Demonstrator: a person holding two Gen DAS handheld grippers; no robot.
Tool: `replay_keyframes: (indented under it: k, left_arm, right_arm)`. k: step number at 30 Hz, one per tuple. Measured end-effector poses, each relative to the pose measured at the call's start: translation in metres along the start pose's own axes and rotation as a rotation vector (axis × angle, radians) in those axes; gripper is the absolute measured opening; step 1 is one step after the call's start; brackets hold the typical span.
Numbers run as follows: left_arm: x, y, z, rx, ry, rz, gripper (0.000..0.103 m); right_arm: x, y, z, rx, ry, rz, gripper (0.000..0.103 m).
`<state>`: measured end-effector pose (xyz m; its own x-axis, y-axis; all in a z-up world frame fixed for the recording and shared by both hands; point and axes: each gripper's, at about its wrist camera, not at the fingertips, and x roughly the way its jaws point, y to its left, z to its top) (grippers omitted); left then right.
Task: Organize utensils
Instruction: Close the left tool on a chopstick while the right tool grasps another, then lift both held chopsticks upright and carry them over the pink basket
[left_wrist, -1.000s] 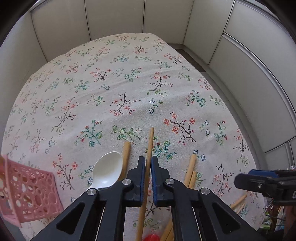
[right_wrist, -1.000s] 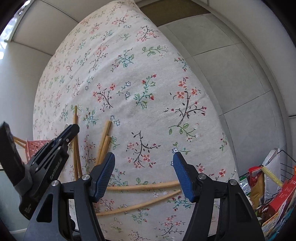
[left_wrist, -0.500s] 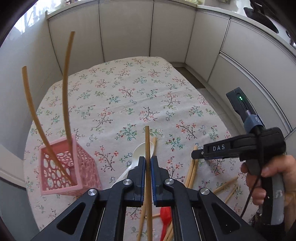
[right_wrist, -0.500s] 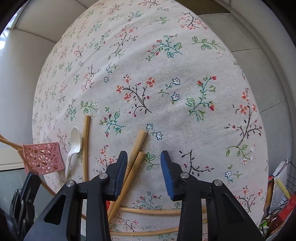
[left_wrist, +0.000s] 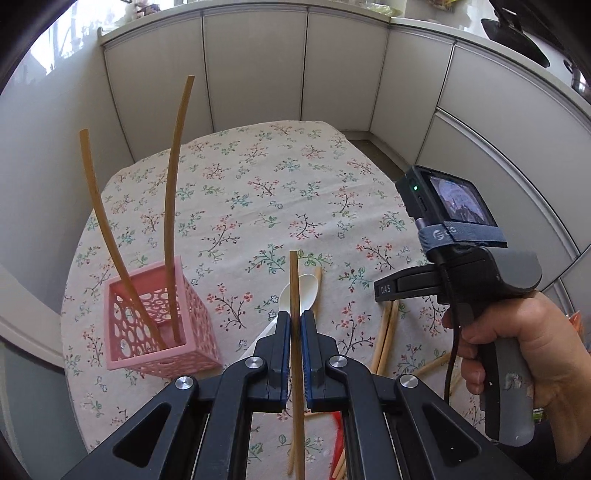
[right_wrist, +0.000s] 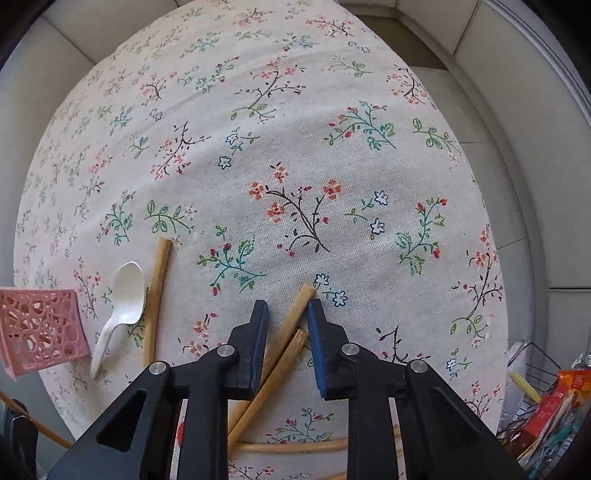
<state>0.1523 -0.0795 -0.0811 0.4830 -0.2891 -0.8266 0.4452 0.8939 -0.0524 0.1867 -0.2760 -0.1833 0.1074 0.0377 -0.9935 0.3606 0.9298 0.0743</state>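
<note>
While clamped upright in left tool (left_wrist: 295, 325), wooden chopstick (left_wrist: 294, 295) hangs above worktop (left_wrist: 258, 206), raised further than second ago. Pink basket (left_wrist: 155, 332) near left edge, two chopsticks inside; floral cloth beyond bare. Right tool (right_wrist: 284, 314), open, now lowered, straddles chopstick pair (right_wrist: 288, 328). White spoon (right_wrist: 125, 295) lies beside basket.

**Two wrist fisheyes, one high, one low**

Left wrist view sits raised above the desk (left_wrist: 258, 177), facing forward and down across it toward the white cabinets (left_wrist: 255, 66); wide coverage. It also catches the right hand-held gripper (left_wrist: 386, 290) from outside. Right wrist view hangs close over the desk (right_wrist: 295, 129), angled steeply down. Shared: pink basket (left_wrist: 155, 325) (right_wrist: 37, 328), white spoon (left_wrist: 301, 293) (right_wrist: 127, 291), chopstick pair (left_wrist: 386, 332) (right_wrist: 288, 332).
</note>
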Motion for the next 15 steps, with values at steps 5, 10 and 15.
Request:
replay_keyframes:
  k: [5,10,15]
  left_arm:
    - [0.001,0.0,-0.002,-0.006,-0.005,0.016,0.006]
    - [-0.006,0.004,-0.005,-0.026,-0.028,0.034,0.006]
    - [-0.018,0.009,-0.003,-0.058,-0.071,0.053,0.006]
  right_arm:
    - [0.002,0.004,0.004,0.037,-0.028,-0.001,0.012]
    - [0.003,-0.012,0.011,0.1,-0.033,0.12,0.007]
    - [-0.008,-0.025,0.014,0.117,-0.047,0.222,0.007]
